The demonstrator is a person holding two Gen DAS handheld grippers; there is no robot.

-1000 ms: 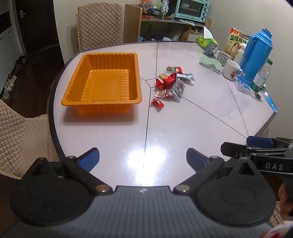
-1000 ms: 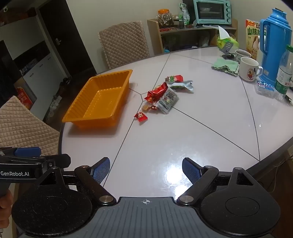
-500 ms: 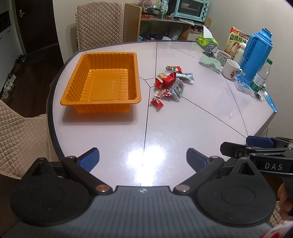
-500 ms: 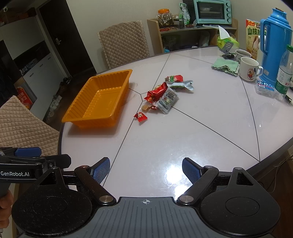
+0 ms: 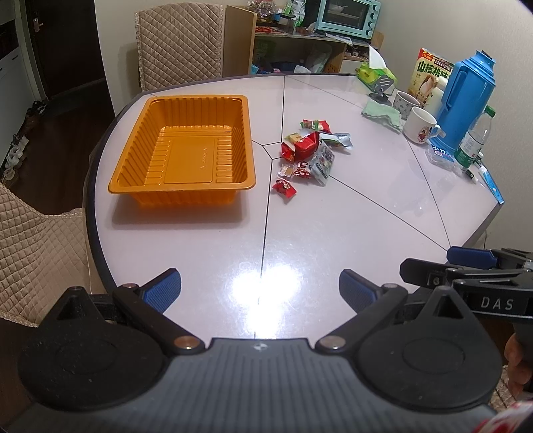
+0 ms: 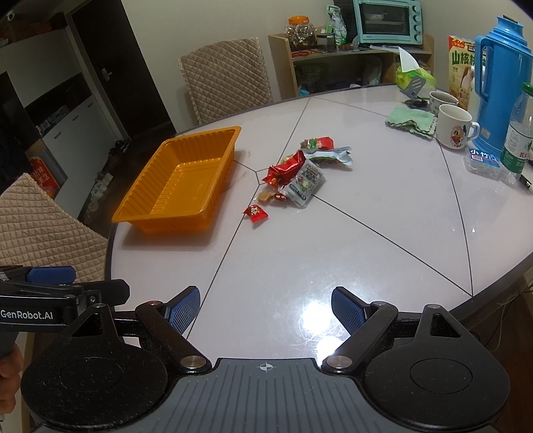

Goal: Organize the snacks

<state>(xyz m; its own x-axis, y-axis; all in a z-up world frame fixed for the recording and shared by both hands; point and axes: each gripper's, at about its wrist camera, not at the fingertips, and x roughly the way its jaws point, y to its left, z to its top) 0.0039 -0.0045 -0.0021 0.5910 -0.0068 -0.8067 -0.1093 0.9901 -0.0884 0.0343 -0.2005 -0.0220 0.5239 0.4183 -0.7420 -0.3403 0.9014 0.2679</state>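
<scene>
The snack pile (image 5: 308,151) lies mid-table (image 5: 333,233), just right of the empty orange tray (image 5: 186,151), far ahead of both tools. We hold the left tool (image 5: 260,284) and right tool (image 6: 266,304) spread, empty; the small red candy (image 6: 256,213) lies nearest.

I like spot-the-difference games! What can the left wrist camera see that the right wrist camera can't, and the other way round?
Only the left wrist view shows the blue strip at the table's right edge and the "DAS" label on the right gripper.

Only the right wrist view shows the orange-lidded jar on the shelf and the "GenRobot.AI" label on the left gripper.

Both show the empty orange tray, the snack pile, the blue thermos, the mugs and the teal oven.
</scene>
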